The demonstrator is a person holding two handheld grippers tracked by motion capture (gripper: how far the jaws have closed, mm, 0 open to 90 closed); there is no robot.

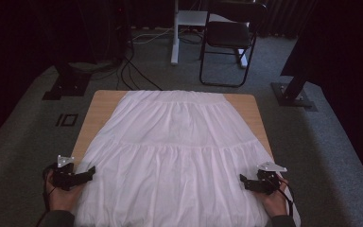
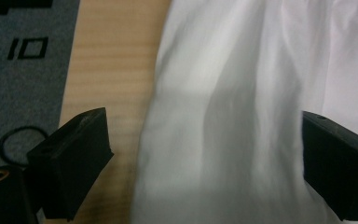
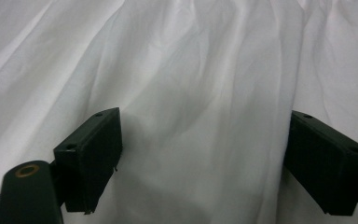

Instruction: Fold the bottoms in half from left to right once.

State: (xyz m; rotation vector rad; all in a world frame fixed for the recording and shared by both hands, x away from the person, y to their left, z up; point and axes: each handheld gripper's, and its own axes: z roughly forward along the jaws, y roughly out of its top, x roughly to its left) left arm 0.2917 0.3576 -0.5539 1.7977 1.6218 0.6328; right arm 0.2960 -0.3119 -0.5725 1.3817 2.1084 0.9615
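Grey carpet surrounds a small wooden table [image 1: 101, 106] in a dim room, with a black folding chair [image 1: 229, 35] and a white stand leg [image 1: 174, 33] set well back behind it. A white tiered skirt [image 1: 175, 156] lies spread flat over almost the whole tabletop, waistband at the far edge, gathered hem hanging over the near edge toward the person. It looks smooth and unfolded, with only light creases.

At the skirt's near left edge the left gripper [image 1: 89, 172] points inward at the cloth, and the left gripper view shows its jaws standing wide apart, the skirt's side edge [image 2: 149, 140] lying between them over bare wood, nothing pinched. At the near right edge the right gripper [image 1: 243, 182] mirrors it; in the right gripper view its jaws are also wide, with loose white cloth [image 3: 200, 140] beneath and between them but not clamped.

By the look of it, the work is a fold that has not begun: the spreading seems done, and gripping both sides and every fold are left.
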